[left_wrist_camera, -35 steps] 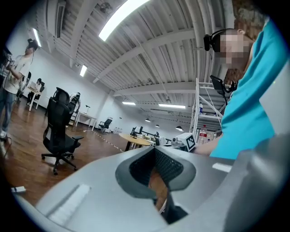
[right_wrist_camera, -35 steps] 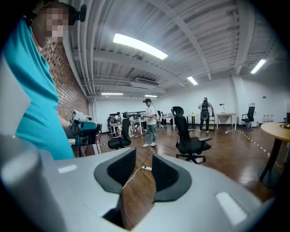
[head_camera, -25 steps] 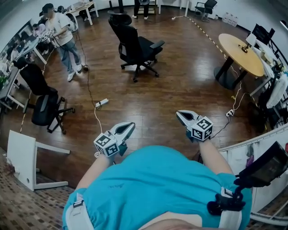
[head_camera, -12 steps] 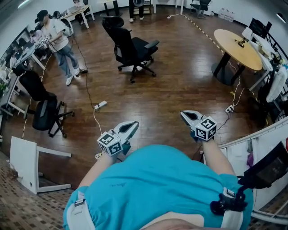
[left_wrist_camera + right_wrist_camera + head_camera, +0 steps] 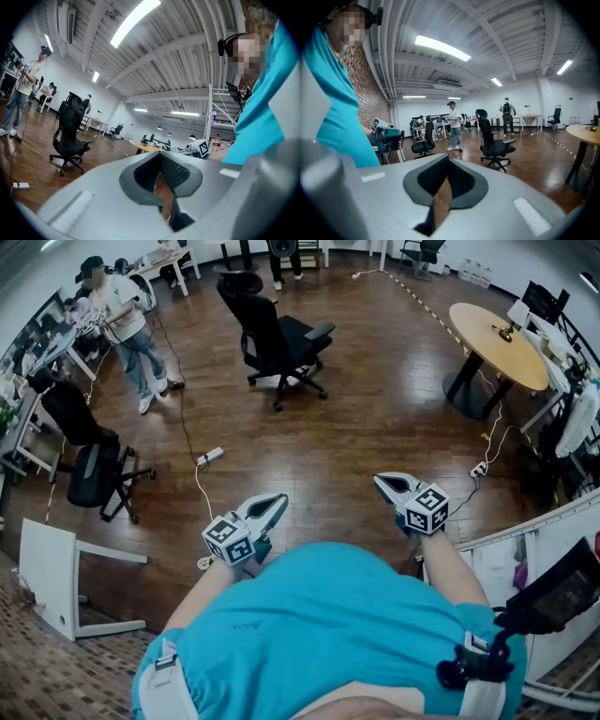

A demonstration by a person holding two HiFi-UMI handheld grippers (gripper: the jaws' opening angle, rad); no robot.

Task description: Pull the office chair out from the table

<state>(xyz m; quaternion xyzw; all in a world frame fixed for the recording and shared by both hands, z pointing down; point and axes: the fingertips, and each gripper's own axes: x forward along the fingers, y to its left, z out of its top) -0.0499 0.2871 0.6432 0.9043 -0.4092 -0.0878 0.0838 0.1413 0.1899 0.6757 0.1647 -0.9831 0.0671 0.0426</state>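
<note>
The person in a teal shirt stands on the wooden floor (image 5: pixel 375 427) with a hand-held gripper in each hand, both held low in front of the body and pointing away. The left hand-held gripper (image 5: pixel 270 505) has its jaws drawn in to a narrow slit, and its own view shows only a sliver of floor through the gap, with nothing between them. The right hand-held gripper (image 5: pixel 384 482) is the same: jaws almost together, a thin strip of brown floor showing between them, nothing held. The black office chair (image 5: pixel 278 334) stands far off, slightly left of centre, on open floor, upright on its wheeled base with its high back turned to the far left; it is well apart from both grippers. It shows small in the left gripper view (image 5: pixel 69 136) and in the right gripper view (image 5: pixel 494 141). A round wooden worktop (image 5: pixel 492 341) on a dark pedestal stands at the far right, well apart from the chair. At the left, a second black chair (image 5: pixel 86 454) sits beside a desk edge, and another person (image 5: pixel 120 320) stands farther back at the far left. A white power strip (image 5: pixel 211 456) lies on the floor between the chair and the left gripper, with a cable trailing from it. A white piece of furniture (image 5: pixel 52 573) lies on its side at the near left.
</note>
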